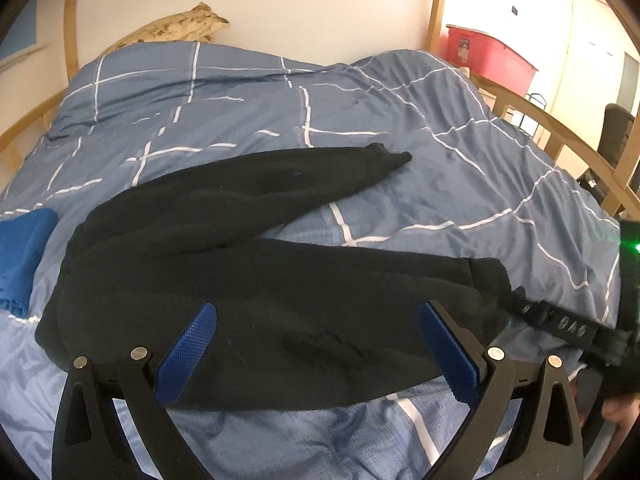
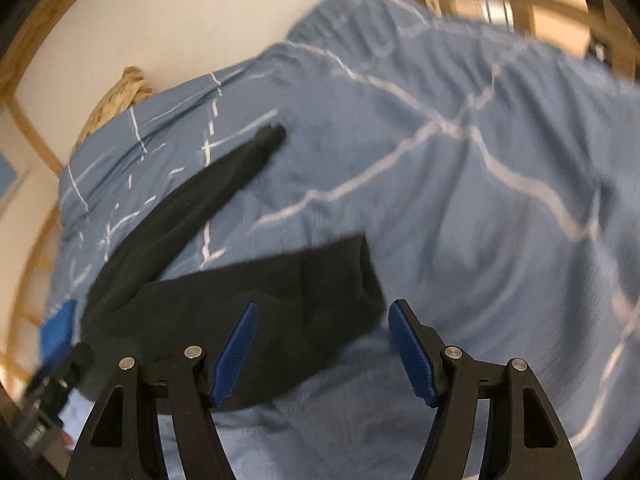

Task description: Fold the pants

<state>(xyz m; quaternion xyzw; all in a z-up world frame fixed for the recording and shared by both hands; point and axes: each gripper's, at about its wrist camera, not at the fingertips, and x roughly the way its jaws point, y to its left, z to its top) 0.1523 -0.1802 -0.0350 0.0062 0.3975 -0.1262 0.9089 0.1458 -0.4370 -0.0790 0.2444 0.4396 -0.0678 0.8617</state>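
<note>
Black pants lie spread on a blue checked duvet. Their two legs fan out to the right, one toward the far middle, one along the near side. My left gripper is open, its blue pads over the near leg, holding nothing. In the right wrist view, which is blurred, the pants show with the near leg's cuff just ahead of my right gripper. The right gripper is open and empty. The other gripper shows at the left wrist view's right edge.
A blue cloth lies at the bed's left edge. A wooden bed frame runs along the right side. A red bin stands behind it. A tan pillow-like object lies against the far wall.
</note>
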